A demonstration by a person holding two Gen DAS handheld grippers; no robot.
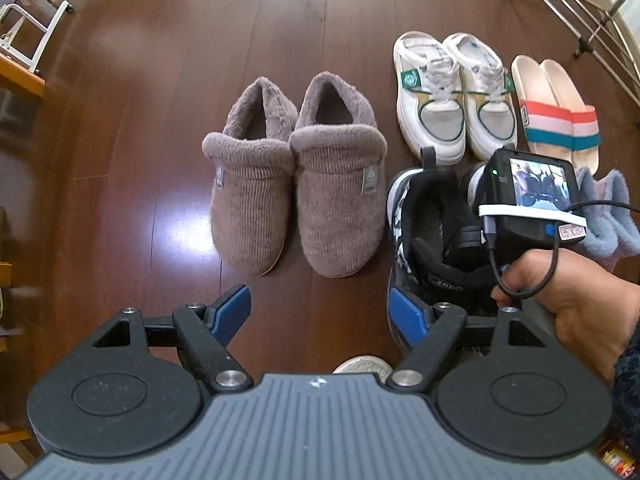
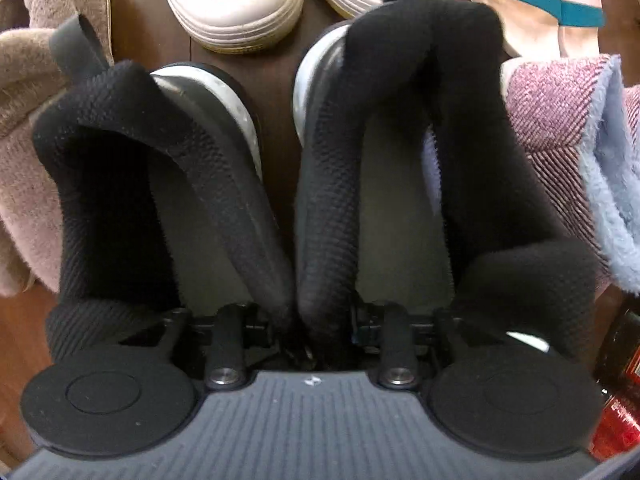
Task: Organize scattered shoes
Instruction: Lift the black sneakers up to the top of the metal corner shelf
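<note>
Dark reddish wood floor (image 1: 160, 80) carries everything you see, and your left wrist view takes in most of it. From there you can count two brown fleece slippers (image 1: 296, 176) side by side mid-floor, two white sneakers with green trim (image 1: 452, 100) to their right, and two striped slides (image 1: 556, 108) further right toward the metal rack (image 1: 580, 12) in the far right corner. Just nearer than the sneakers stand the black sneakers (image 1: 432, 232), with a pink-and-blue slipper (image 1: 612, 216) beside them on the right. Your left gripper (image 1: 320, 312) hangs over bare floor near the brown slippers, its blue pads (image 1: 408, 316) spread wide and holding nothing. That view also shows your right hand (image 1: 576, 300) wrapped round the other tool's handle, its camera unit (image 1: 532, 196) covering part of the black pair.

Your right wrist view gives you what the left cannot: both black sneakers (image 2: 320, 184) from close above, two of them, heels pointing away, inner collars pressed together. Your right gripper (image 2: 316, 328) is closed narrow on those two touching collars (image 2: 296, 280), one finger down inside each shoe. A red can (image 2: 616, 400) shows at the right edge only here; the rack and open floor do not.
</note>
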